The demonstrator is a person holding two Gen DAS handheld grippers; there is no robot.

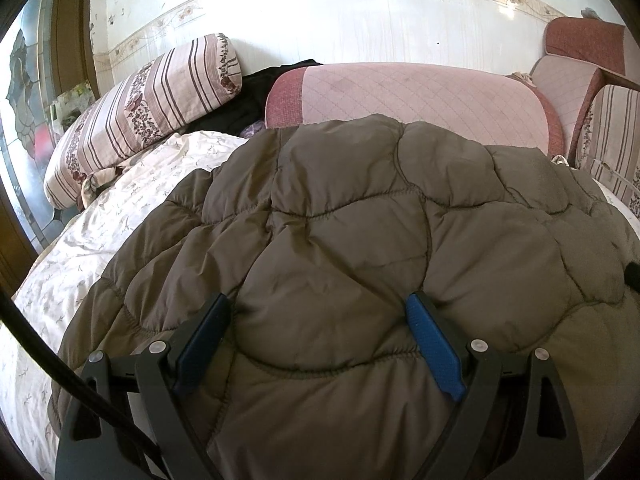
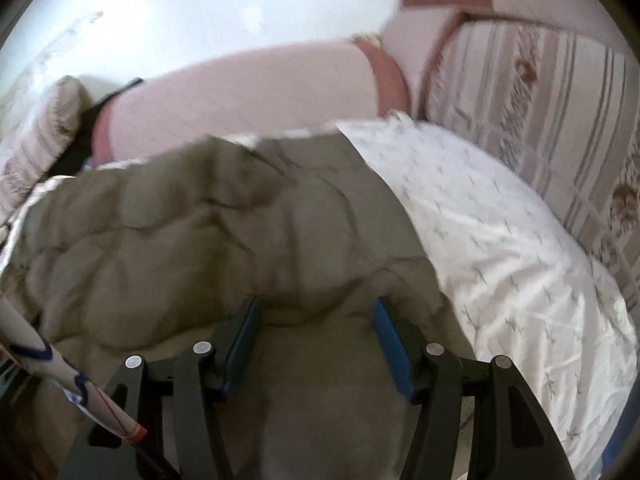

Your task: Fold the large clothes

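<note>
A brown quilted jacket (image 1: 352, 240) is spread over a white bedcover (image 1: 104, 240) printed with small sprigs, and most of the bed in front of both cameras is covered by it. Its far edge is laid against a pink quilted cushion (image 1: 404, 100) with dark red ends, which is set along the pale wall (image 1: 320, 20). In the left wrist view, the left hand-held gripper (image 1: 320, 344) is held over the near part of the jacket with its jaws spread wide; the blue pads (image 1: 434, 348) are seen on either side of a puffed panel, and no fabric is pinched between them. A striped, flowered pillow (image 1: 148, 108) is propped at the upper left, with a dark garment (image 1: 248, 104) tucked between it and the cushion. In the right wrist view, which is blurred by motion, the right hand-held gripper (image 2: 318, 340) is held over the jacket's right part with its jaws partly apart; a bulge of jacket is seen between the pads, but whether it is pressed by them cannot be told. Bare bedcover is left to the right of the jacket there, bordered by a striped, flowered cushion (image 2: 540, 112). A white cable (image 2: 60, 384) is crossed over the lower left corner.
</note>
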